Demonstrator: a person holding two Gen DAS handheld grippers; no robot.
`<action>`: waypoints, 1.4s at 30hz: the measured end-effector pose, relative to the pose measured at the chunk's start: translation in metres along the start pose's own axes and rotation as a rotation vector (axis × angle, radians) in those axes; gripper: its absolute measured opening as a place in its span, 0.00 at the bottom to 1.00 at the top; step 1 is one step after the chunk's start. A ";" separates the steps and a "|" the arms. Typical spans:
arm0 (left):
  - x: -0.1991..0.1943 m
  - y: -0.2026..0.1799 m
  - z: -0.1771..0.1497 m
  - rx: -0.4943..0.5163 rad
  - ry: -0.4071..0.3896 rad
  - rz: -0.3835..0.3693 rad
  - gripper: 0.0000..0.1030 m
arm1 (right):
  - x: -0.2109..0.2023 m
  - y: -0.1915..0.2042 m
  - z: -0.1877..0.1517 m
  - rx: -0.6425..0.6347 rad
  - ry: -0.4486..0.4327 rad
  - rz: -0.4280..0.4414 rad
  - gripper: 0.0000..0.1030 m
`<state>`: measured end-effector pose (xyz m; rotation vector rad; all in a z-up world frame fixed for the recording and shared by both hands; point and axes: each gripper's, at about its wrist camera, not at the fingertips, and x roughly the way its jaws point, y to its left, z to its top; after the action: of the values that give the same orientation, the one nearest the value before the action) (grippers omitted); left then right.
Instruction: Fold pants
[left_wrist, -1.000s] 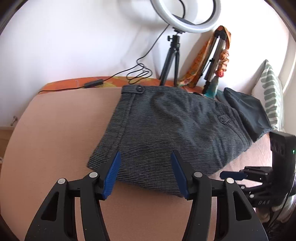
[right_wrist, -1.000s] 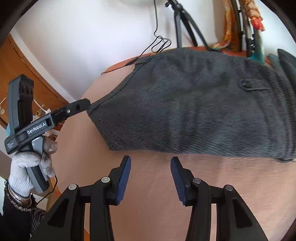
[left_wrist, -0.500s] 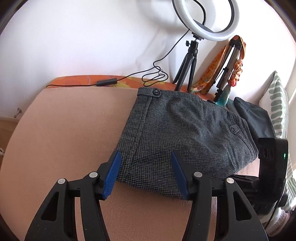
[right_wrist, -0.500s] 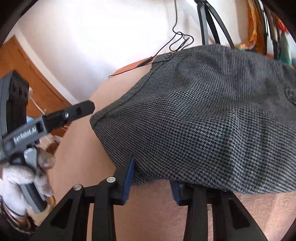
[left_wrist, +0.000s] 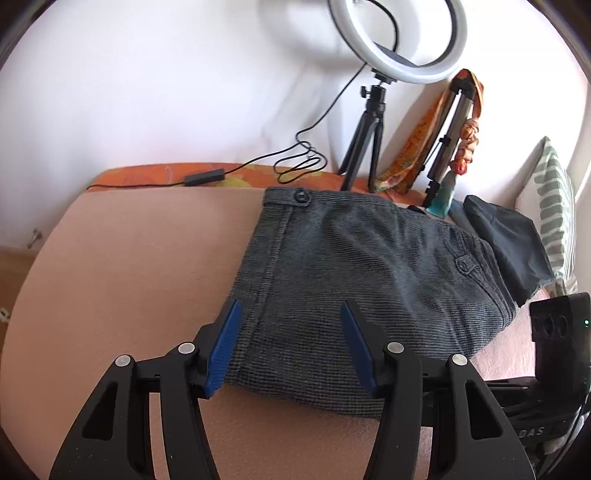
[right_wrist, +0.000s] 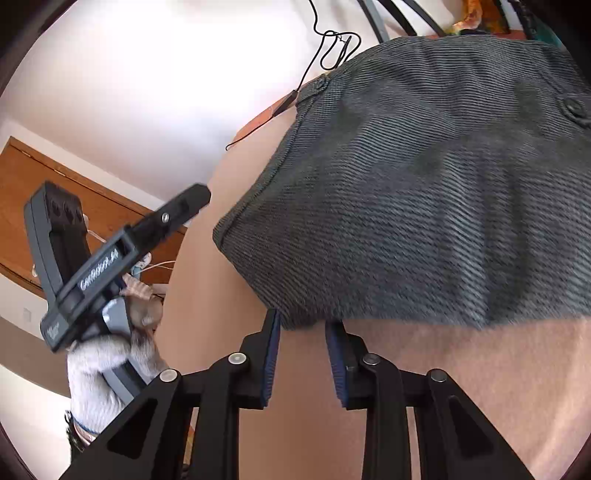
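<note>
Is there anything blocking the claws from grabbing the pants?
Nothing visible does. The left gripper hangs open right over the near edge of the gray pants, with only fabric between its jaws. The right gripper already has its jaws narrowed around the pants' near edge.

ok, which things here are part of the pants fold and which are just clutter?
In the job:
- grey pants, folded on the pink surface
- left tongs, open over the near hem
- right tongs, closing on the near edge of the pants

Lying about:
- ring light on its tripod
- black cable
- dark folded garment
- striped pillow
</note>
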<state>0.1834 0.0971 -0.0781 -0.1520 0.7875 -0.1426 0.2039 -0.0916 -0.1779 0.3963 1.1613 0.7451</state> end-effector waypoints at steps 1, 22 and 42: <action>0.000 -0.003 0.001 -0.001 -0.006 -0.007 0.53 | -0.010 -0.003 -0.002 -0.003 -0.023 -0.013 0.34; 0.058 -0.094 0.016 0.135 0.009 -0.027 0.53 | -0.116 -0.154 -0.014 0.459 -0.471 -0.116 0.68; 0.077 -0.125 -0.008 0.288 0.022 0.068 0.55 | -0.136 -0.113 0.020 0.247 -0.491 -0.336 0.25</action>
<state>0.2226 -0.0398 -0.1137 0.1486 0.7847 -0.1918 0.2317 -0.2652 -0.1502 0.5391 0.8224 0.1899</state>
